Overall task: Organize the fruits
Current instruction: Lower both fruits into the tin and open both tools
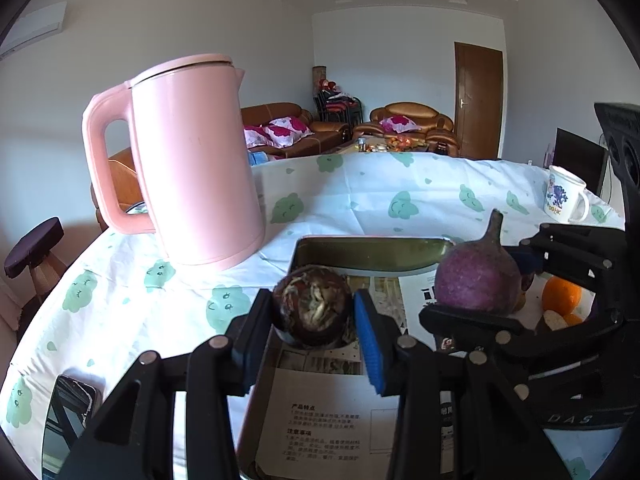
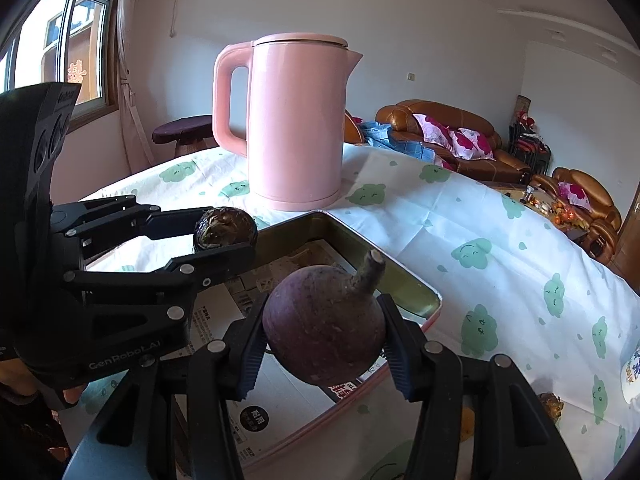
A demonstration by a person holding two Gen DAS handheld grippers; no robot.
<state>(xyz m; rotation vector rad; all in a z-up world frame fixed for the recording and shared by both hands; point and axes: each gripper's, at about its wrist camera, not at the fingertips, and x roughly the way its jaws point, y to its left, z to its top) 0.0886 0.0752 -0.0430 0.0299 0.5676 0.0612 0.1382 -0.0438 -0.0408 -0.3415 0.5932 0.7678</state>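
Two black two-finger grippers are showing, the left gripper (image 1: 314,312) and the right gripper (image 2: 324,340), each carrying one fruit: one dark wrinkled round fruit (image 1: 312,306) and one purple round fruit with a stalk (image 2: 326,324). One pink plastic kettle (image 1: 188,160), one shallow rectangular metal tray (image 1: 368,252), one white printed mug (image 1: 566,200) and one orange citrus fruit (image 1: 560,296) are sitting on the one cloth-covered table (image 1: 380,196).

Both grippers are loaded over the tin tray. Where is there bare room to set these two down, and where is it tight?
The paper-lined tray floor is free beneath the purple fruit and dark round fruit. Open tablecloth lies right of the pink kettle. It is crowded by the orange and mug.
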